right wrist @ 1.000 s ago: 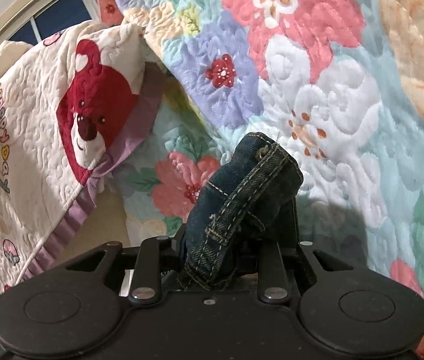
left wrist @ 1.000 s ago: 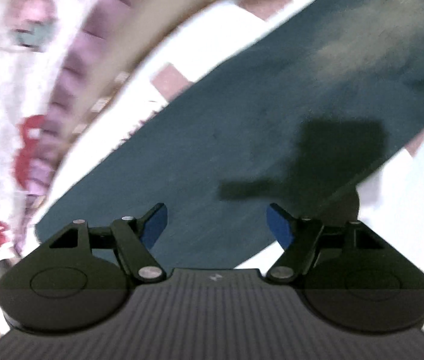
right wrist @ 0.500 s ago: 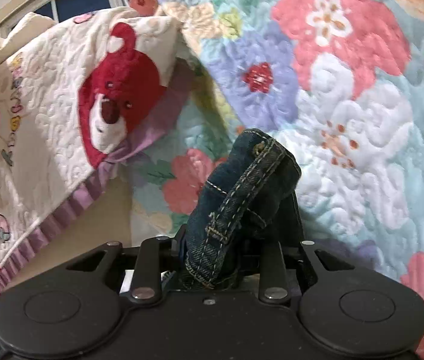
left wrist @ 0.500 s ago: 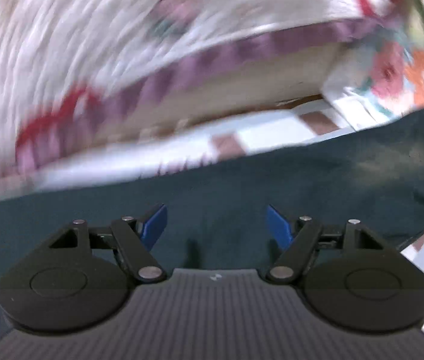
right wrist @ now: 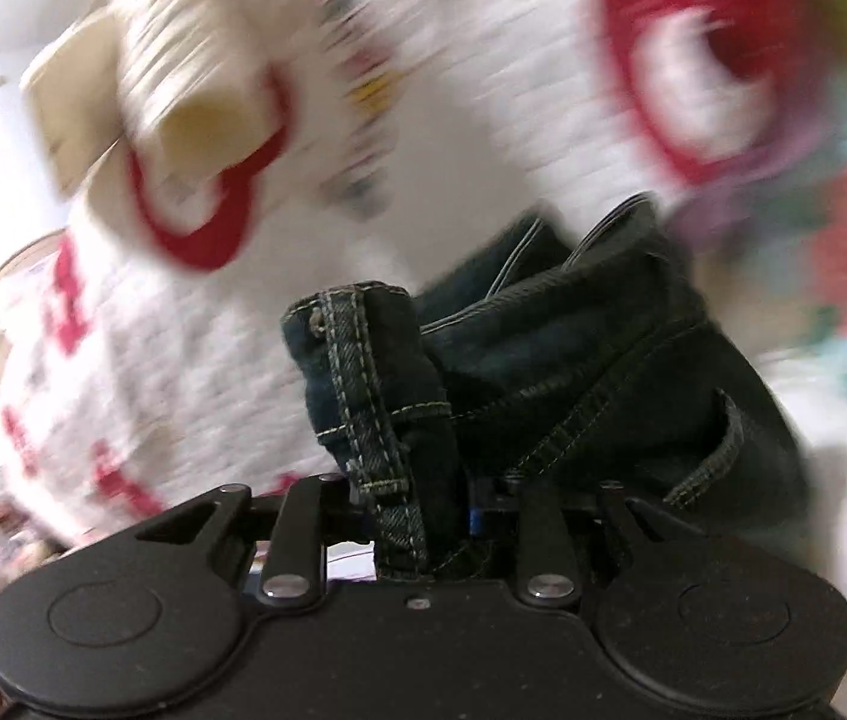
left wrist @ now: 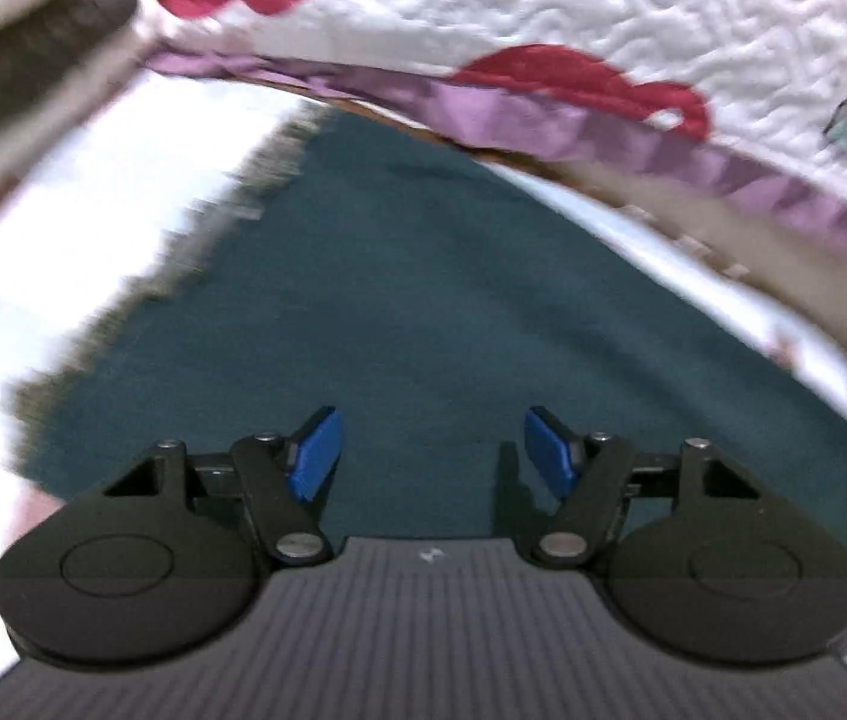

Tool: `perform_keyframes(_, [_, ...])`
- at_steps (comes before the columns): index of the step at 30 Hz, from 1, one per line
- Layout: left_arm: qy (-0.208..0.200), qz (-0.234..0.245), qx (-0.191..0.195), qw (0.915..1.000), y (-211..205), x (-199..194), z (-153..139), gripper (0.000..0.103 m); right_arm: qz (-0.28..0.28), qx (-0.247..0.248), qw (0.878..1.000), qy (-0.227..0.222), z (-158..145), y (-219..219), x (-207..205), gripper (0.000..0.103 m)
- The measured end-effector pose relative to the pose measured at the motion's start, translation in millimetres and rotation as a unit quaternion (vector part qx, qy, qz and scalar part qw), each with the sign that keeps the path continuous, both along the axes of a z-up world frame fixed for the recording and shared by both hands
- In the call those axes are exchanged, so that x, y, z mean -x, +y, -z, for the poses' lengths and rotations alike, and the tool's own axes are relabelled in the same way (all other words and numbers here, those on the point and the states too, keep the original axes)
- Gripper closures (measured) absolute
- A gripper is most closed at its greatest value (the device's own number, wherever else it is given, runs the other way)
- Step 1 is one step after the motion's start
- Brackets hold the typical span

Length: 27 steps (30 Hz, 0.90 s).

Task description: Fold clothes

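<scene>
Jeans (right wrist: 573,372) clamped in right gripper (right wrist: 423,516); left gripper (left wrist: 429,450) spread wide above denim, empty.

A pale floor (left wrist: 63,276) with at least one reddish square patch carries a spread of dark teal-blue cloth (left wrist: 423,312), lying flat (its left edge looks frayed, though blurred). A white quilt (left wrist: 633,6) with red figures and a purple border overhangs the cloth's far side.

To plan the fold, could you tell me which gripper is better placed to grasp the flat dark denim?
Left gripper: open, empty, above the flat dark denim. Right gripper is clamped on the waistband.
</scene>
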<state>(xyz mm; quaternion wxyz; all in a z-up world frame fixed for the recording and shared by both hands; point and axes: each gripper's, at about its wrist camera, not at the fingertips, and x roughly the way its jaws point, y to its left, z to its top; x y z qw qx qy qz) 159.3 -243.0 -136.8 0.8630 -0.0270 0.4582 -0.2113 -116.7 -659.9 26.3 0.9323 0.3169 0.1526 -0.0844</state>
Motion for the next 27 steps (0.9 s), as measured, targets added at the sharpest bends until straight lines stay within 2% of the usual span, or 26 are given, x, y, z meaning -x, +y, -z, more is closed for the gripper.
perform_keyframes(3, [-0.003,-0.015,0.015,0.9998,26.3,-6.9,-0.6,0.036,-0.041,0.003,0.999,0.006,-1.3,49.5,-55.4,0.075])
perform_keyframes(6, [0.002,-0.015,0.031,0.9994,38.9,-16.4,4.8,0.036,-0.091,0.034,0.995,0.017,9.0,112.9,-104.0,0.076])
perform_keyframes(10, [-0.007,0.007,0.035,0.9993,46.0,-16.5,7.9,0.036,-0.144,0.105,0.981,0.076,64.2,206.4,-150.6,0.076])
perform_keyframes(12, [-0.020,0.025,0.016,0.9994,41.8,-12.5,6.2,0.036,-0.156,0.113,0.975,0.108,97.4,234.1,-155.1,0.076])
perform_keyframes(15, [-0.045,0.047,-0.006,0.9978,35.5,-5.3,7.3,0.033,-0.156,0.089,0.976,0.122,130.1,246.5,-151.2,0.076])
perform_keyframes(18, [-0.048,0.061,0.012,0.9969,33.3,4.4,1.7,0.032,-0.151,0.077,0.979,0.115,147.2,245.6,-142.4,0.076])
perform_keyframes(20, [-0.047,0.069,0.029,0.9961,32.4,11.0,-3.0,0.032,-0.155,0.088,0.977,0.120,150.5,248.2,-137.6,0.075])
perform_keyframes(23, [-0.044,0.081,0.054,0.9943,31.0,20.8,-10.2,0.032,-0.178,0.126,0.967,0.129,143.0,253.1,-133.2,0.067])
perform_keyframes(24, [-0.043,0.085,0.063,0.9935,30.5,24.0,-12.6,0.032,-0.189,0.140,0.964,0.129,136.9,252.3,-128.3,0.058])
perform_keyframes(25, [-0.042,0.089,0.071,0.9926,30.1,27.3,-14.9,0.031,-0.201,0.147,0.960,0.125,128.8,249.7,-115.5,0.051])
perform_keyframes(27, [-0.041,0.097,0.088,0.9906,29.1,33.8,-19.7,0.031,-0.221,0.158,0.956,0.112,115.2,241.7,-84.6,0.050])
